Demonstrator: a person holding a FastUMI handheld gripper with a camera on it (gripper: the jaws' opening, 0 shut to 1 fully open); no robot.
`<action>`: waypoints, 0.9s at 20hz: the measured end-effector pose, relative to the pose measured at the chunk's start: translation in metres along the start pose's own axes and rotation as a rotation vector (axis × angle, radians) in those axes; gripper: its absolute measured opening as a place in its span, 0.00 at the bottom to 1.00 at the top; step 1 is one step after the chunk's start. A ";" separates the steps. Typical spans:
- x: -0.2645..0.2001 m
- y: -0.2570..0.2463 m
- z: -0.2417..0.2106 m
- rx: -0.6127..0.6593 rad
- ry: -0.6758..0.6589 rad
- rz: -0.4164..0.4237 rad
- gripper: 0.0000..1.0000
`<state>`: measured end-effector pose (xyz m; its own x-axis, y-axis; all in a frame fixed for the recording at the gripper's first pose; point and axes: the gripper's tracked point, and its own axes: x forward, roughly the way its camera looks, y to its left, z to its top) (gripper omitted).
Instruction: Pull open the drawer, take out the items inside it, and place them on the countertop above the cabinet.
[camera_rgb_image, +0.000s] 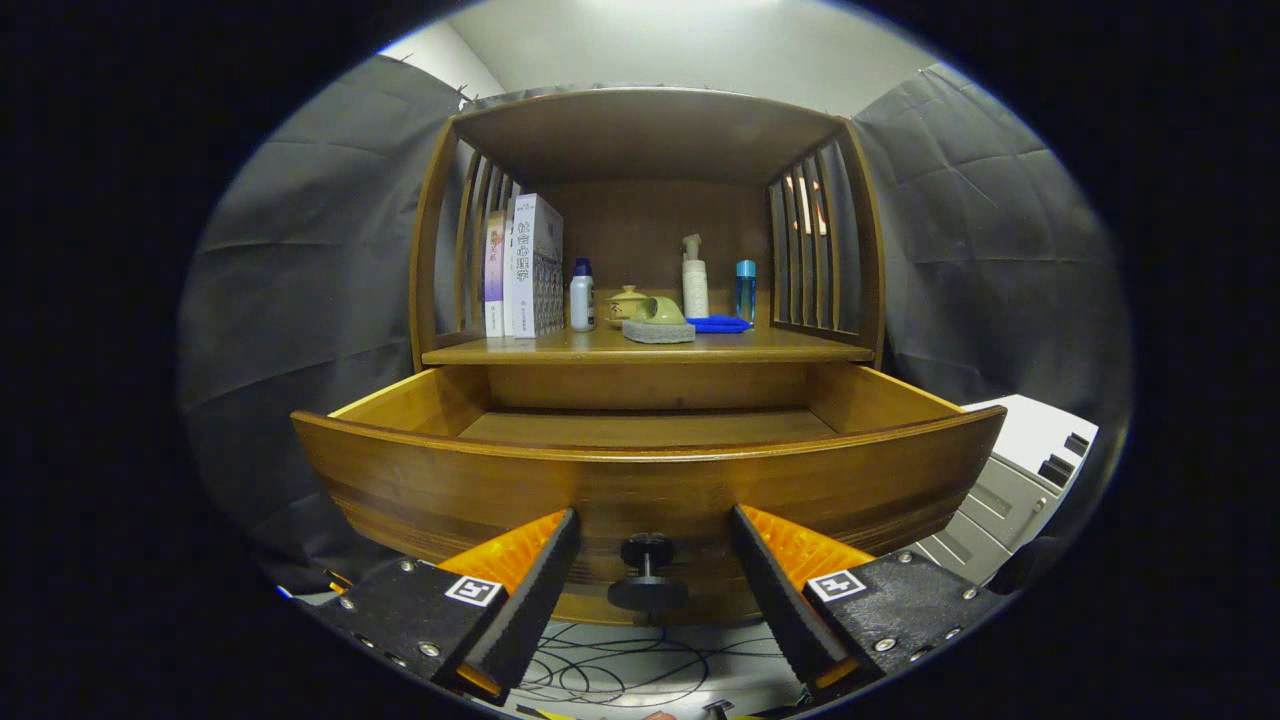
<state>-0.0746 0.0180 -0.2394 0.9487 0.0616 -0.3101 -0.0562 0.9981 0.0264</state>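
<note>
Drawer (640, 480) pulled out; gripper (648, 545) fingers apart, either side of the knob (647, 570) at 12 o'clock, not touching.

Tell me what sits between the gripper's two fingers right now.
In the gripper view, the drawer's dark knob sits between the open gripper fingers, untouched by either. The drawer is pulled open.
</note>
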 end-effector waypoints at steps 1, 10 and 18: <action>0.004 -0.001 0.001 0.000 0.000 0.003 0.95; 0.050 -0.003 0.021 0.010 -0.023 0.014 0.95; 0.109 -0.006 0.036 -0.006 -0.038 0.024 0.95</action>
<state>0.0403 0.0183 -0.2395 0.9581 0.0851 -0.2735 -0.0807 0.9964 0.0272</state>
